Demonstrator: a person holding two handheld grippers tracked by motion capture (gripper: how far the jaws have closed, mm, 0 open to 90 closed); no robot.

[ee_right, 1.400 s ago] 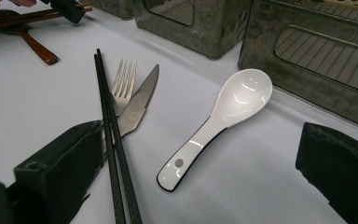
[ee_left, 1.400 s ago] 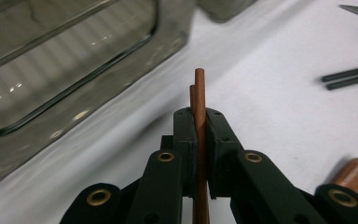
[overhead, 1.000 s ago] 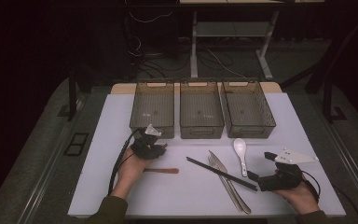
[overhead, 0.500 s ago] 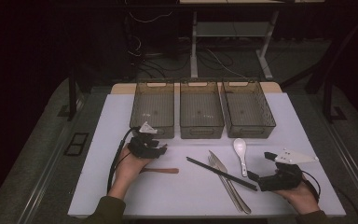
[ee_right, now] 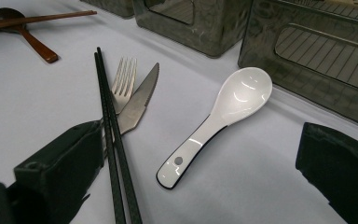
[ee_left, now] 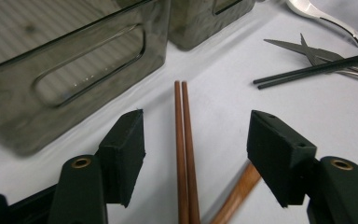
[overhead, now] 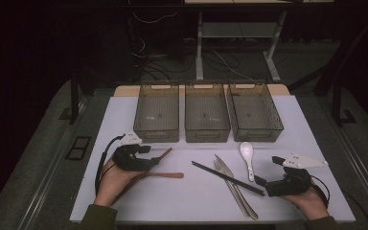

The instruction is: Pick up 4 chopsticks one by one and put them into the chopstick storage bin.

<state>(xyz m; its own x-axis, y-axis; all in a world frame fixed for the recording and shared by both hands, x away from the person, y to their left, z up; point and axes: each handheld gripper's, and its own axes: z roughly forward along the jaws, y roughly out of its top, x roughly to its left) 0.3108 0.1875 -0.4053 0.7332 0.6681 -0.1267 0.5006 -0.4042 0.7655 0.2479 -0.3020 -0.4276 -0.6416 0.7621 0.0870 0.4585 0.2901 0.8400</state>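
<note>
My left gripper (overhead: 149, 155) (ee_left: 196, 135) sits at the left of the white table, pointing right toward the bins. Its jaws have just been opening. A pair of wooden chopsticks (ee_left: 184, 140) (overhead: 165, 153) lies between them on the table, and neither pad touches it. A wooden spoon (overhead: 167, 175) (ee_left: 235, 193) lies just to its right. My right gripper (overhead: 269, 171) (ee_right: 200, 154) rests open at the front right. A pair of black chopsticks (ee_right: 109, 140) (overhead: 225, 178) runs along its left jaw, and a white spoon (ee_right: 223, 116) (overhead: 247, 155) lies ahead between the jaws.
Three smoky see-through bins (overhead: 155, 135) (overhead: 207, 135) (overhead: 256, 135) stand in a row at the back of the table. A metal fork (ee_right: 123, 79) and knife (ee_right: 137, 105) lie side by side under the black chopsticks (overhead: 235, 187).
My left hand has drawn back to the left, and its jaws have spread apart off the wooden chopsticks, which now lie on the table. The right gripper has kept still.
</note>
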